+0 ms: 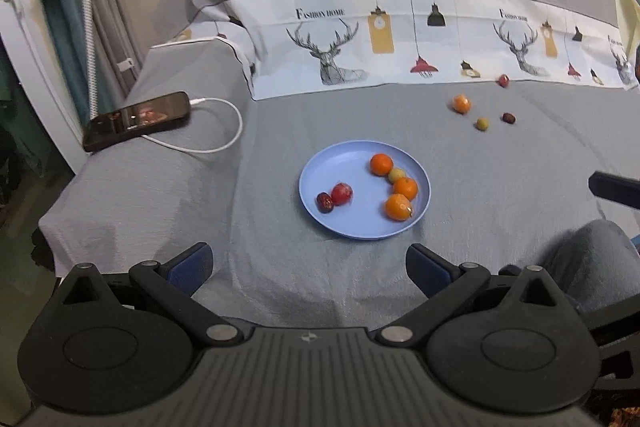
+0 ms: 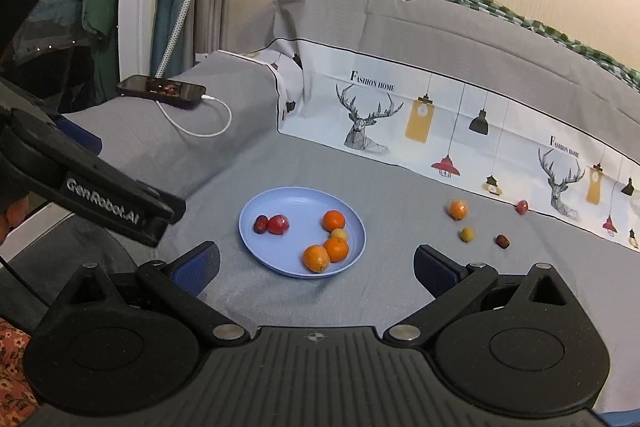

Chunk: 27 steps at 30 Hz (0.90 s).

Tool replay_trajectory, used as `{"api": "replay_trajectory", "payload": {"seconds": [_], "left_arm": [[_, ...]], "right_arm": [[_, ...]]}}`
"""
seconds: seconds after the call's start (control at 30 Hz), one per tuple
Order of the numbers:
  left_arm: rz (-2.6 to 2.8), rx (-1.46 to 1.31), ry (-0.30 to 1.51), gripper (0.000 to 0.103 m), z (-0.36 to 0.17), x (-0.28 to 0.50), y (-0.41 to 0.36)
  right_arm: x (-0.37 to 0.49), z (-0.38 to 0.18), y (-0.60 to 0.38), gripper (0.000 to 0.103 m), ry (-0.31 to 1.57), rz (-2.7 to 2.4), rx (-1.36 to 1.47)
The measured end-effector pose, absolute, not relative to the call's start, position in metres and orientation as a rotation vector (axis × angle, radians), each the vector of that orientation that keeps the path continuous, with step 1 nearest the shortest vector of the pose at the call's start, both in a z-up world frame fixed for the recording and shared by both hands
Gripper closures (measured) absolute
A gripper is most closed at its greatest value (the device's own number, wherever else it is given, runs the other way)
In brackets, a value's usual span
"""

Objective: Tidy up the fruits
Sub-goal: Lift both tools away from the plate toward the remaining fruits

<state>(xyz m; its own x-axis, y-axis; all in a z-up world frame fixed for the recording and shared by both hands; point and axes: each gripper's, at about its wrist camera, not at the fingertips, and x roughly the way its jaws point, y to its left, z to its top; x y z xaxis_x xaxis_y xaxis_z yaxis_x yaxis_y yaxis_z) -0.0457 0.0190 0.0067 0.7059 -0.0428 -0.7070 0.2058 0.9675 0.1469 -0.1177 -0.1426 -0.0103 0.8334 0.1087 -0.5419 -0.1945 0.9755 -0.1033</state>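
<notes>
Both the left gripper point(image 1: 308, 269) and the right gripper point(image 2: 316, 269) hover wide open and empty near the blue plate point(image 1: 320, 171), which holds six fruits. Four lie loose far right: an orange point(image 2: 457, 209), a green fruit point(image 2: 467, 234) and two dark red ones. The right gripper probably suits the reach: centre the jaws over the orange and close gently.

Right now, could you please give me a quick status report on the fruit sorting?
Left gripper and right gripper open, empty. Six fruits on blue plate; four loose fruits on grey cover beyond. Path clear; phone well off left.
</notes>
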Motion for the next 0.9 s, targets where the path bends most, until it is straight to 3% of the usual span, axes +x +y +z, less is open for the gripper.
{"api": "replay_trajectory", "payload": {"seconds": [0.9], "left_arm": [[-0.199,0.294,0.877,0.000,-0.010,0.005,-0.035]], "right_arm": [[-0.084,-0.037,-0.200,0.001,0.648,0.091,0.057]]}}
